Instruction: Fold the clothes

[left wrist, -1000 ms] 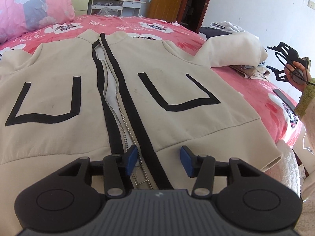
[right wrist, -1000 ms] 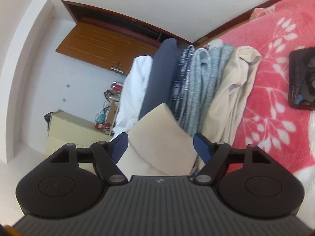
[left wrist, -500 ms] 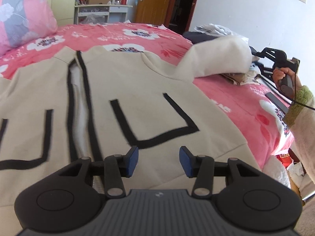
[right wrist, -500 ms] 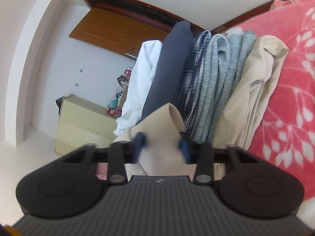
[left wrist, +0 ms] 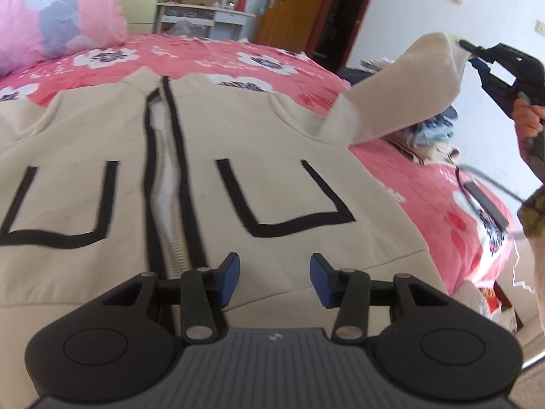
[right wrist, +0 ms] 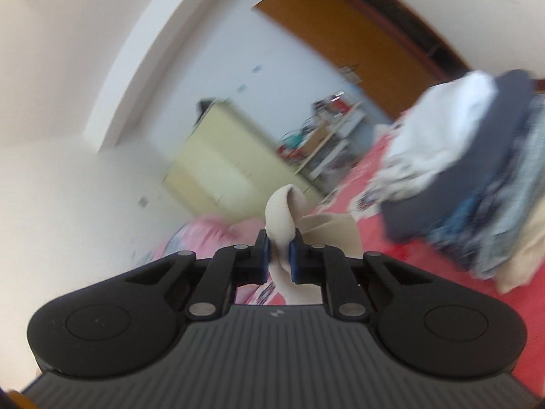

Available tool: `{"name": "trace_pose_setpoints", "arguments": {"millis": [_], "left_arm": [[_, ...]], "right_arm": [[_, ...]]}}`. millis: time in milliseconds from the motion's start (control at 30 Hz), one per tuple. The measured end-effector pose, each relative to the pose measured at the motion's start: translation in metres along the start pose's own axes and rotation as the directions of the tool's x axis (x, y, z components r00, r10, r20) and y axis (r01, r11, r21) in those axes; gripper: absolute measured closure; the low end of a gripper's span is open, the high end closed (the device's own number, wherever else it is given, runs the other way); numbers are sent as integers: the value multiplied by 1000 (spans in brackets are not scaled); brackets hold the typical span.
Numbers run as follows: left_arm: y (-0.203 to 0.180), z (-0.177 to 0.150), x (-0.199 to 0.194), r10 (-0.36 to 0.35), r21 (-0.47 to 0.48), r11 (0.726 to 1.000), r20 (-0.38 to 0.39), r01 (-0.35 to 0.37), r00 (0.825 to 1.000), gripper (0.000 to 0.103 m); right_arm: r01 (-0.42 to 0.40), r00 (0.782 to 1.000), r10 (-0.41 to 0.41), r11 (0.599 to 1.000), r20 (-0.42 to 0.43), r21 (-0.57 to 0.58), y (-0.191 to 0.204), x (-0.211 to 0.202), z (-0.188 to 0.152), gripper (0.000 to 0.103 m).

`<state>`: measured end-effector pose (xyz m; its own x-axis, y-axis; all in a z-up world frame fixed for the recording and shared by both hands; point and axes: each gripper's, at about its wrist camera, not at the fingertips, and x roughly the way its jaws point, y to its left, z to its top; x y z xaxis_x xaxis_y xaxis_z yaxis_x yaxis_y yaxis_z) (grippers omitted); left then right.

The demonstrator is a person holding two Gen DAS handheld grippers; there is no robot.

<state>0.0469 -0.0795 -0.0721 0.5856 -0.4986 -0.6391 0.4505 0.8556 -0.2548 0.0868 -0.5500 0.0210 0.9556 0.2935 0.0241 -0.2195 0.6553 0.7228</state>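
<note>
A cream zip jacket [left wrist: 204, 156] with black trim lies front up and spread on the pink flowered bed [left wrist: 272, 64]. My left gripper [left wrist: 274, 283] hovers open over its hem beside the zip, with nothing between the blue pads. The jacket's right sleeve [left wrist: 402, 95] is raised off the bed. My right gripper [left wrist: 471, 54], held by a hand at the right edge, grips the end of it. In the right wrist view the jaws of the right gripper [right wrist: 279, 255] are closing, and the pads pinch the bunched cuff [right wrist: 281, 218].
A pile of folded clothes [right wrist: 477, 177] sits on the bed's right side, behind the raised sleeve. A dark phone [left wrist: 483, 201] lies near the right edge. A pink pillow [left wrist: 58, 17] is at the back left. A desk and a wooden door stand beyond the bed.
The right gripper's jaws came together on the sleeve cuff, then it swung up and away from the clothes pile, lifting the sleeve off the bed. The left gripper stayed open over the hem.
</note>
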Motion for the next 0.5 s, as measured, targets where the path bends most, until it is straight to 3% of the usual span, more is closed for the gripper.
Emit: {"name": "trace_pose_setpoints", "arguments": {"millis": [133,333,400,500], "left_arm": [[16,-4,-16,21,-44,999,39,-19,999,56],[50,-10,-36,65,-125,991,76,-55,995,56],[61,-9,-42,75,-150,987,82,-62,994,56],[73,-6,-50,76,-166,984,94,-60,993,56]], "right_arm": [[-91,986,77,992,-146,-93,59,27,-46,93],[-160,921,98,978,-377,-136,107,59,-154,93],[-140,898,39,970,-437,-201,115,68,-195,92],[-75,844,-126,935,-521,-347,116,83,-252,88]]}}
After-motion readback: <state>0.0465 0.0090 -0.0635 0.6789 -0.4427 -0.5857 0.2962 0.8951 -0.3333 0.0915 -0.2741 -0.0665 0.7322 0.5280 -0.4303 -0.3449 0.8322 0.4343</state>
